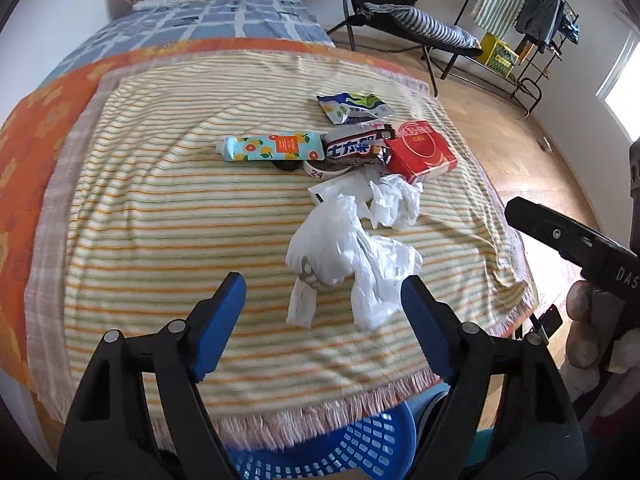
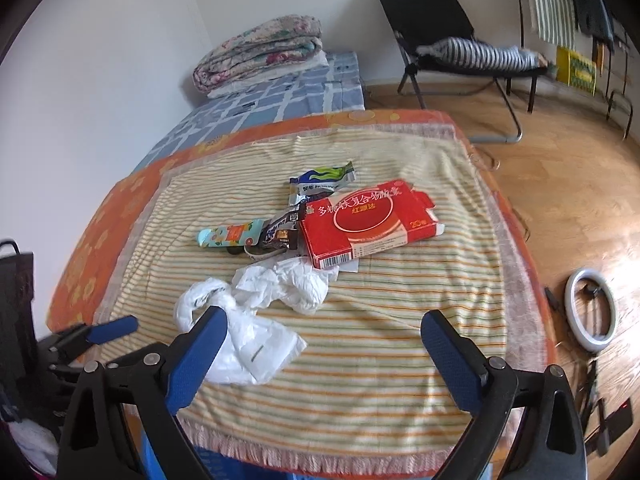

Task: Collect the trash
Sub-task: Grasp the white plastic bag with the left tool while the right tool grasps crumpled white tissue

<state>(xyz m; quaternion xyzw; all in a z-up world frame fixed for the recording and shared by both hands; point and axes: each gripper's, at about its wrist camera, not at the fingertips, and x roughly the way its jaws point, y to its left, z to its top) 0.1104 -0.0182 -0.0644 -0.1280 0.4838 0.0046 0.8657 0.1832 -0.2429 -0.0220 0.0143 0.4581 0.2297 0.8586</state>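
Observation:
Trash lies on a striped blanket (image 1: 160,200): a crumpled white plastic bag (image 1: 352,256) (image 2: 248,344), crumpled white paper (image 1: 394,202) (image 2: 292,284), a red box (image 1: 420,150) (image 2: 364,220), a chocolate wrapper (image 1: 356,148) (image 2: 280,230), a light blue fruit-print packet (image 1: 272,147) (image 2: 228,236) and a blue-white sachet (image 1: 352,107) (image 2: 322,180). My left gripper (image 1: 324,292) is open just short of the plastic bag, with nothing between its blue pads. My right gripper (image 2: 324,340) is open above the blanket's near edge, its left finger (image 2: 200,356) in front of the bag.
A blue perforated basket (image 1: 360,448) sits below the blanket's fringed near edge. A tape roll (image 1: 320,170) lies under the wrappers. Folded quilts (image 2: 260,50) rest on the bed behind. A black chair (image 2: 460,48), a clothes rack (image 1: 540,20) and a ring light (image 2: 592,312) stand on the wooden floor.

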